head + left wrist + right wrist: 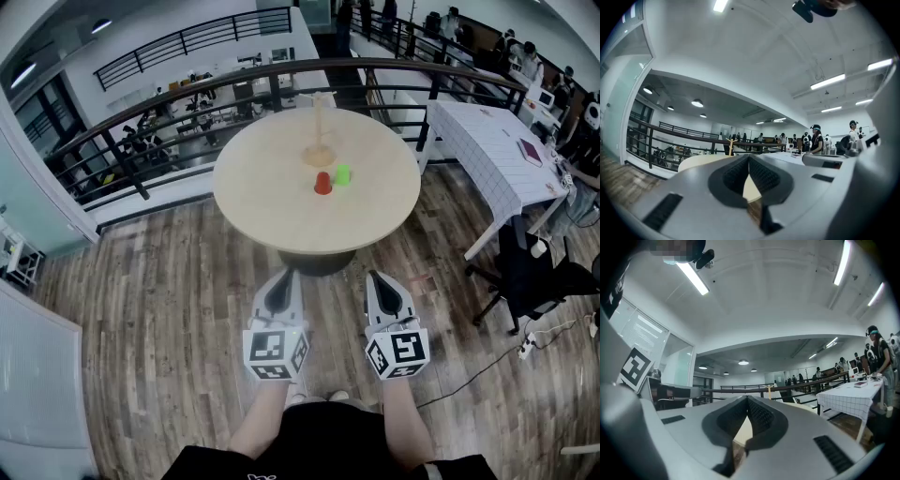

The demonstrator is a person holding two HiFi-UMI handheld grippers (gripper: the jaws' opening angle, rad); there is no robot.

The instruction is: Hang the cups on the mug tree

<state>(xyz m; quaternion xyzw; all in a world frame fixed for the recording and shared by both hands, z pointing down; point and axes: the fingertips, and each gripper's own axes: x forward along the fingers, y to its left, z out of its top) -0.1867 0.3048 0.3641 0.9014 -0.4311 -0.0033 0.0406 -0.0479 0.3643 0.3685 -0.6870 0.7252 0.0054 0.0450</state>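
Note:
On the round wooden table (253, 202) stand a red cup (322, 183) and a green cup (343, 174), both upside down, just in front of the wooden mug tree (320, 131). My left gripper (282, 277) and right gripper (382, 280) hang side by side over the floor in front of the table's near edge, well short of the cups. Both are shut with nothing between the jaws. The mug tree (731, 146) shows small and far in the left gripper view, and the mug tree (769, 391) likewise in the right gripper view.
A black railing (187, 103) curves behind the table. A white table with a grid cloth (492, 155) stands at the right, and a black office chair (534, 277) beside it. Several people stand at the far right. Wood floor lies around me.

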